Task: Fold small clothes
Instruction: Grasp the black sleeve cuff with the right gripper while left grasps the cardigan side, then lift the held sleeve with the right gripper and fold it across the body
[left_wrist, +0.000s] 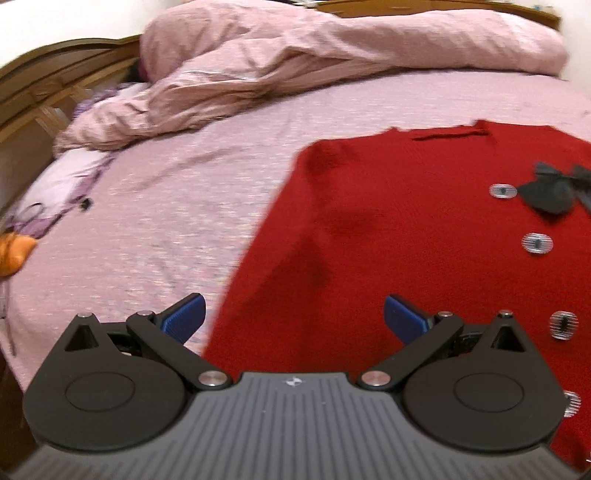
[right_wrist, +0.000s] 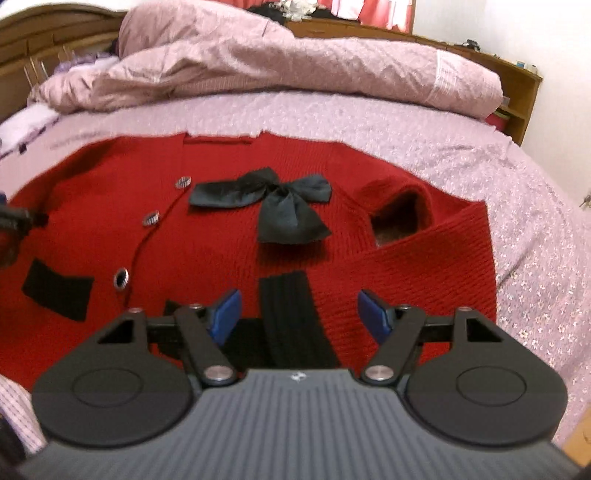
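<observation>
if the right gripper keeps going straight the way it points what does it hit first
Most likely the black cuff of the folded sleeve on the red cardigan, lying between the open right gripper fingers; depth is unclear.

Ribbed red knit cardigan (right_wrist: 332, 229), matt black satin-like bow (right_wrist: 280, 206)

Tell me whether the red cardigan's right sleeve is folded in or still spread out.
Folded in: the sleeve lies across the red cardigan, its black cuff resting on the front.

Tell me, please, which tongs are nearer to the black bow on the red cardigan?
Right. The right tongs hover open just below the black bow, over the cardigan's middle. The left tongs are open at its left edge, farther from the bow.
</observation>
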